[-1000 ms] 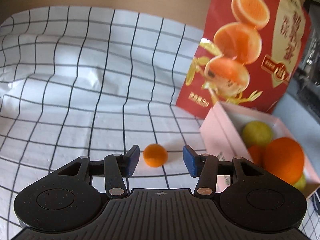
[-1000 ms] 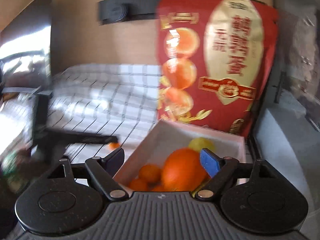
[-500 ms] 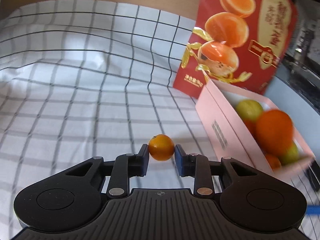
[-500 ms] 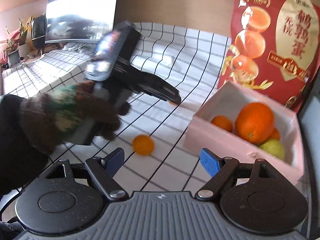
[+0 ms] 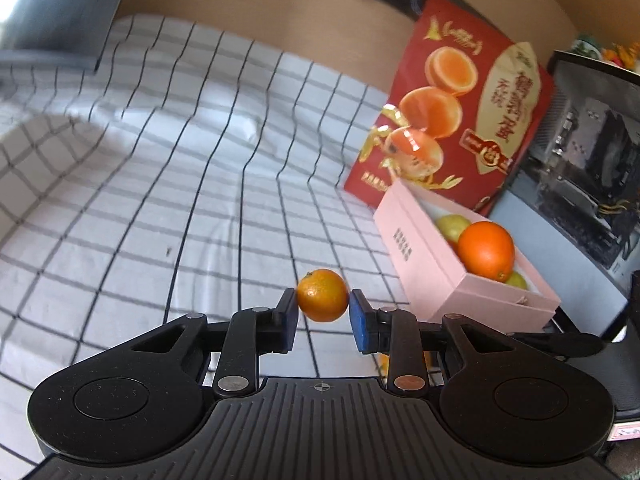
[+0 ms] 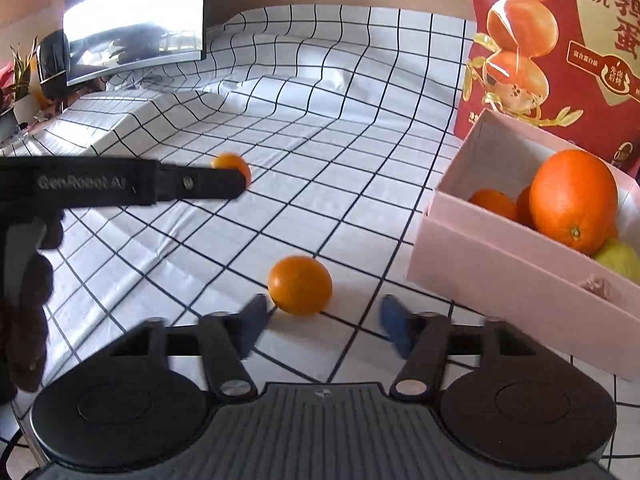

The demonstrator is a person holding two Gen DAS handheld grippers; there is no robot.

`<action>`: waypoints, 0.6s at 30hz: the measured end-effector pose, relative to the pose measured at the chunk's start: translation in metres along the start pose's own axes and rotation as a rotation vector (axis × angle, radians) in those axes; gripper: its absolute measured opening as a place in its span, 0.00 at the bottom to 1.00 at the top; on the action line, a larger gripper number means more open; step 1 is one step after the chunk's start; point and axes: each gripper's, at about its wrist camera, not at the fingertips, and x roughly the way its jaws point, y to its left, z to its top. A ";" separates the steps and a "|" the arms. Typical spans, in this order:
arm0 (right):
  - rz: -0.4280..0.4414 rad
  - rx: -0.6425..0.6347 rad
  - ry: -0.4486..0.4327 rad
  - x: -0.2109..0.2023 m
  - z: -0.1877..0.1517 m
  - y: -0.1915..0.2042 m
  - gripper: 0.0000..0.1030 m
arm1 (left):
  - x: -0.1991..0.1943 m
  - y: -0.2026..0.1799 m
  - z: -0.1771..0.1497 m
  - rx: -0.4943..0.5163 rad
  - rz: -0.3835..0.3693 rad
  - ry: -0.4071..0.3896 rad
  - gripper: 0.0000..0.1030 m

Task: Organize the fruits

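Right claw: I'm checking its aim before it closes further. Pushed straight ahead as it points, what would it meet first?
Probably the small orange mandarin lying on the black-checked white cloth, just beyond the closing right claw, slightly left of centre; depth is uncertain.

"GenRobot.AI" in grey letters on black left gripper (image 6: pixel 224 178) arm. Large Chinese characters 无抗 and 蛋 on red bag (image 6: pixel 560 40). Small print on pink box (image 5: pixel 404 244) side, unreadable.
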 end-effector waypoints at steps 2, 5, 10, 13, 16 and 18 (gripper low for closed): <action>0.008 -0.003 -0.004 -0.001 0.000 0.000 0.48 | 0.006 0.004 -0.004 -0.024 0.002 0.018 0.31; 0.006 -0.019 -0.011 0.000 0.001 0.000 0.39 | 0.012 0.007 -0.010 -0.043 -0.002 0.050 0.31; 0.011 -0.036 -0.017 -0.019 -0.008 -0.005 0.20 | 0.009 -0.002 -0.017 -0.027 -0.039 0.057 0.31; -0.003 -0.026 -0.021 -0.035 -0.019 -0.015 0.20 | 0.012 -0.012 -0.021 -0.002 -0.064 0.067 0.31; -0.030 0.010 -0.018 -0.048 -0.029 -0.029 0.20 | 0.012 -0.020 -0.023 0.011 -0.047 0.043 0.31; -0.028 0.041 -0.023 -0.055 -0.034 -0.038 0.20 | 0.010 -0.020 -0.023 0.001 -0.019 0.017 0.31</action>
